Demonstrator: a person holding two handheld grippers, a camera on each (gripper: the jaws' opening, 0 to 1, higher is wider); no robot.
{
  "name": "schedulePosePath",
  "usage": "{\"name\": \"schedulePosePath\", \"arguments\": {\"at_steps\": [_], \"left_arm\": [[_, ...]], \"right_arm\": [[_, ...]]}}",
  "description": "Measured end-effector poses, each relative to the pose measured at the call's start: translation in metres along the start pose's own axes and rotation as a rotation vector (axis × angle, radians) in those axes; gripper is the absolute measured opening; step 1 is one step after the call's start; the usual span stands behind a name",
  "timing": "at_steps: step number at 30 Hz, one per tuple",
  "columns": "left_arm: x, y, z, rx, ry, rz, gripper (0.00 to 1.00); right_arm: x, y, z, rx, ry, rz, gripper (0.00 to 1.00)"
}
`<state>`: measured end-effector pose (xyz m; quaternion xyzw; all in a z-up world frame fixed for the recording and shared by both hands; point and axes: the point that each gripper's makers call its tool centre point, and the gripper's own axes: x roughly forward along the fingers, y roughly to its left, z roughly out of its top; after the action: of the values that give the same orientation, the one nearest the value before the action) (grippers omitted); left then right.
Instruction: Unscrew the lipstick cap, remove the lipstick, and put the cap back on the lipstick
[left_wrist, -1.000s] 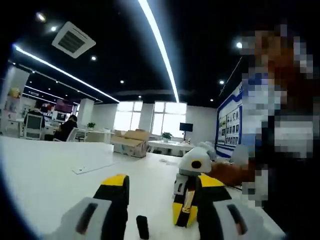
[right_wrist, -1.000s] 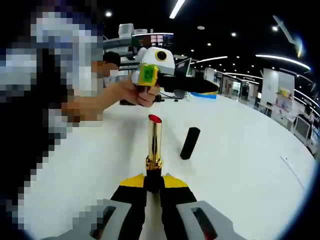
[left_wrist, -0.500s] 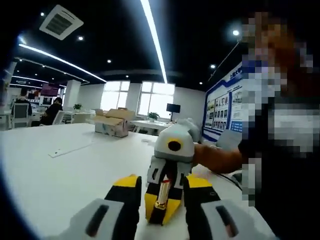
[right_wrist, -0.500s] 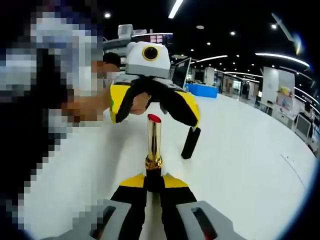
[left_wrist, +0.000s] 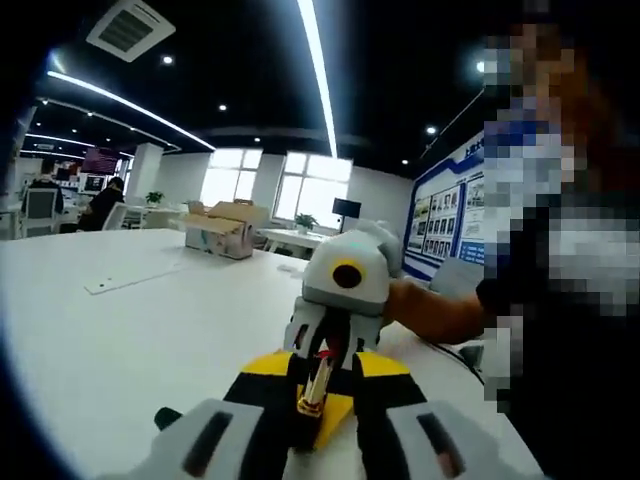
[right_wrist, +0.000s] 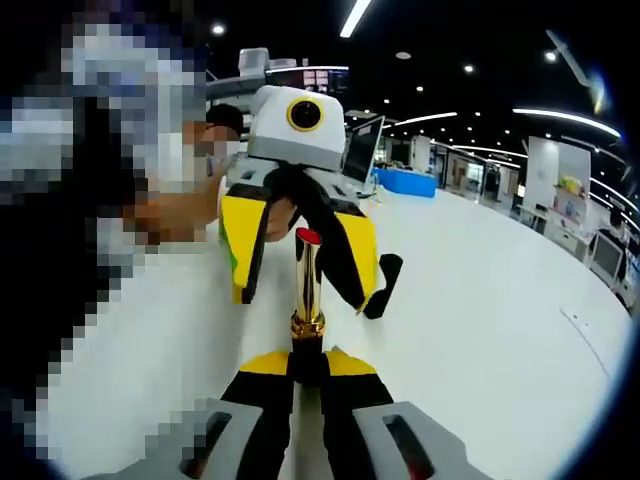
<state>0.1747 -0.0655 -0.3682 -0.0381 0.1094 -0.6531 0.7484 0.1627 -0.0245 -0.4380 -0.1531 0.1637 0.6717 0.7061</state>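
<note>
The lipstick (right_wrist: 307, 285) stands up from the right claw (right_wrist: 306, 372), whose jaws are clamped on its black base; its gold tube ends in a red tip. In the left gripper view the lipstick (left_wrist: 314, 384) shows between the two claws, tip toward the camera. The left claw (right_wrist: 298, 250) faces it at 12 o'clock, jaws apart, straddling the red tip without clearly touching. The black cap (right_wrist: 382, 286) lies on the white counter (right_wrist: 480, 330) at 2 o'clock from the lipstick, just beside the left claw's jaw. A hand (left_wrist: 430, 312) holds the right gripper. A cardboard box (left_wrist: 217, 228) sits far back on the counter.
</note>
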Motion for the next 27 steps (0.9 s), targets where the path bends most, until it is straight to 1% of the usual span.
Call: {"name": "schedulePosePath", "arguments": {"at_steps": [2, 4, 6, 10, 12, 15, 17, 20, 21, 25, 27], "left_arm": [[0.002, -0.001, 0.0, 0.023, -0.005, 0.005, 0.22], [0.004, -0.003, 0.006, 0.016, -0.04, -0.005, 0.2], [0.006, -0.003, 0.008, 0.011, -0.047, -0.005, 0.2], [0.01, -0.002, 0.006, 0.019, -0.036, 0.021, 0.2], [0.012, -0.003, 0.001, 0.01, -0.022, 0.014, 0.2], [0.013, -0.001, -0.005, 0.016, 0.007, 0.026, 0.18], [0.012, 0.003, -0.004, 0.019, 0.0, 0.047, 0.11], [0.01, 0.001, -0.004, 0.047, -0.003, 0.033, 0.1], [0.009, 0.0, -0.004, 0.071, 0.0, 0.028, 0.1], [0.007, 0.0, -0.004, 0.073, 0.003, 0.023, 0.09], [0.004, 0.002, 0.0, 0.06, -0.012, 0.028, 0.09]], "right_arm": [[0.0, 0.0, 0.0, -0.002, 0.003, -0.002, 0.09], [0.0, 0.0, 0.0, -0.002, 0.004, -0.004, 0.09], [0.0, 0.0, 0.0, -0.001, 0.004, -0.004, 0.09], [0.001, 0.0, 0.001, 0.007, -0.003, -0.002, 0.09], [0.001, 0.0, 0.001, 0.009, -0.005, 0.0, 0.09], [0.001, 0.001, 0.001, 0.004, -0.002, -0.002, 0.09], [0.001, 0.002, 0.001, 0.005, -0.002, 0.004, 0.09], [0.002, 0.003, 0.001, 0.01, 0.0, 0.006, 0.09], [0.003, 0.006, 0.001, 0.028, -0.001, 0.018, 0.09], [0.005, 0.008, 0.003, 0.02, -0.001, 0.032, 0.09], [0.004, 0.008, 0.007, 0.034, -0.017, 0.032, 0.09]]}}
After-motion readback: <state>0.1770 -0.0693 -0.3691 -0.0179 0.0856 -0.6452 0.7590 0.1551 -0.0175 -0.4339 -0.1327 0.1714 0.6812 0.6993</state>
